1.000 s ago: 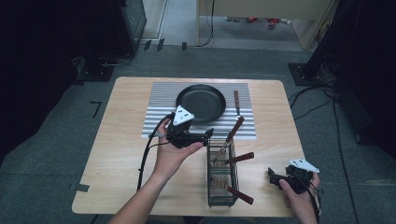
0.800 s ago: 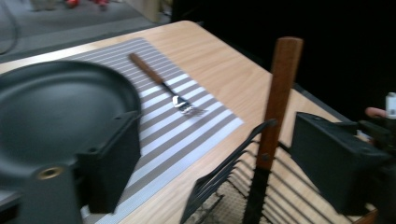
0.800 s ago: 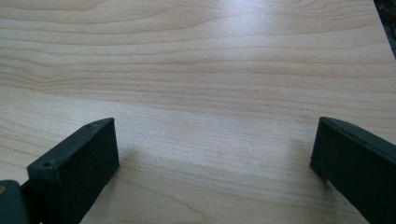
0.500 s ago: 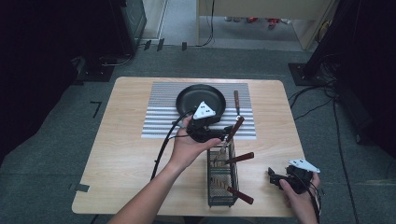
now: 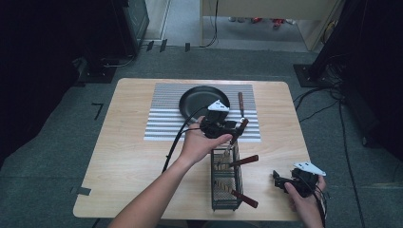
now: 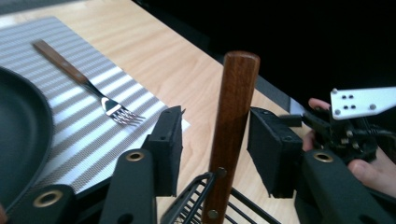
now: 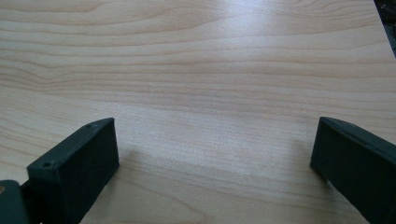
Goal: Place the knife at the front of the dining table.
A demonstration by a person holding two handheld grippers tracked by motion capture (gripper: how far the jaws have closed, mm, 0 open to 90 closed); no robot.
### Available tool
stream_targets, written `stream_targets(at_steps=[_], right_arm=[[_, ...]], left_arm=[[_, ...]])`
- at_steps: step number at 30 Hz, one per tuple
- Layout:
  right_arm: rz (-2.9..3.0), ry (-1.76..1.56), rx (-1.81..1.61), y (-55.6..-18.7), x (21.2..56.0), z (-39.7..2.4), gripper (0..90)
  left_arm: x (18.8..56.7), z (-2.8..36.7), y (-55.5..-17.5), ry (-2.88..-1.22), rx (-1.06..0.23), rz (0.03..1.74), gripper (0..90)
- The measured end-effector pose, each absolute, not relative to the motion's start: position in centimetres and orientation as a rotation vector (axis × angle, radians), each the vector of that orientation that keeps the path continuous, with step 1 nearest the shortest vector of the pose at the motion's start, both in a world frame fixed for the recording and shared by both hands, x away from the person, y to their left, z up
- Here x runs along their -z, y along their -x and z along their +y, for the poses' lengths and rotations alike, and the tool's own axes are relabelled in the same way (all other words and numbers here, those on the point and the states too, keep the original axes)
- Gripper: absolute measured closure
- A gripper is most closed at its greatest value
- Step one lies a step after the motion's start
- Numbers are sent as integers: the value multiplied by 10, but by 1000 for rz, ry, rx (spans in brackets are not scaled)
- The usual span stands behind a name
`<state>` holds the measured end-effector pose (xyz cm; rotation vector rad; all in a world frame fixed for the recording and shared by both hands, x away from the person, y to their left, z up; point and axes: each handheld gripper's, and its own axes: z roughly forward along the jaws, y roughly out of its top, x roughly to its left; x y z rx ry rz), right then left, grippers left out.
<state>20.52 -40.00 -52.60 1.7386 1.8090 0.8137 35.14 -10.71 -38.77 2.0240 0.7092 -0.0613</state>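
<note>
A black wire basket (image 5: 224,183) stands at the table's front middle with three wooden-handled utensils in it. The far one's handle (image 5: 243,125) leans out over the basket's far end. My left gripper (image 5: 235,128) is open around that handle. In the left gripper view the handle (image 6: 233,107) stands upright between the jaws of the left gripper (image 6: 217,144), with a clear gap on the left side and the right pad (image 6: 271,149) close to it. My right gripper (image 5: 281,179) is held open low over bare wood at the front right, and its jaws (image 7: 215,163) have nothing between them.
A black pan (image 5: 202,99) and a wooden-handled fork (image 5: 241,102) lie on a striped mat (image 5: 161,126) at the back. Two more handles (image 5: 244,160) stick out of the basket's right side. The table edge (image 5: 294,142) is to the right.
My left gripper has moved right and forward from beside the basket's left to the leaning handle, which now stands between its jaws. The right gripper has stayed put.
</note>
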Motion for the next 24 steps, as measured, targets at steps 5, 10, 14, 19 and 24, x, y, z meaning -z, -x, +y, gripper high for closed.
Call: stream_targets(at_steps=[5,10,14,19,24], right_arm=[[1809,-1739,-816,-205,526,-400,4],[1809,-1740,-818,-205,526,-400,4],[1809,-1740,-817,-205,526,-400,4],[1810,-1738,-816,-205,526,-400,4],[1810,-1737,-816,-205,526,-400,4]], left_arm=[[389,-112,-348,-2054,35,670,713],[388,-111,-345,-2057,-11,638,761],[383,-108,-342,-2020,-25,613,763],[371,-98,-337,-1970,-61,603,764],[360,-87,-332,-1924,-84,595,765]])
